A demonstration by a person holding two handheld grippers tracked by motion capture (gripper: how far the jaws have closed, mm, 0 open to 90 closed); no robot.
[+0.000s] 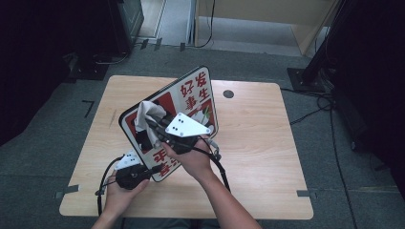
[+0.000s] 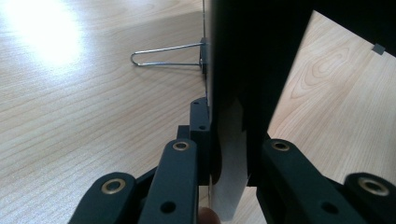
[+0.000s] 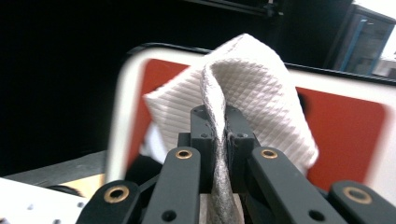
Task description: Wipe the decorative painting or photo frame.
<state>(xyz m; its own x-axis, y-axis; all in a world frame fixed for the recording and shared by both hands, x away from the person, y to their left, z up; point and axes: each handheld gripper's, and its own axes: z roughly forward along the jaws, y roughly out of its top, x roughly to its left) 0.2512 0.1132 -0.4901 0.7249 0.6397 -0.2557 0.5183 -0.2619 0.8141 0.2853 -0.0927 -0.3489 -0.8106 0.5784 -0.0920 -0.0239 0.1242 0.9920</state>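
A white sign board (image 1: 193, 90) with red characters and a black rim stands tilted above the wooden table (image 1: 258, 143). My left gripper (image 1: 144, 168) is shut on the board's lower edge. The left gripper view looks along the board edge-on (image 2: 252, 56), with the left gripper (image 2: 229, 135) clamping it from both sides. My right gripper (image 1: 151, 125) is shut on a white textured cloth (image 1: 144, 113) and holds it against the upper left of the sign's face. In the right gripper view the right gripper (image 3: 219, 126) pinches the folded cloth (image 3: 252, 88) in front of the red panel (image 3: 345, 135).
A thin wire stand (image 2: 163, 53) juts from the board's back over the table. A round dark grommet (image 1: 228, 94) sits near the table's far edge. Dark equipment stands (image 1: 310, 71) and cables (image 1: 329, 109) lie on the floor to the right.
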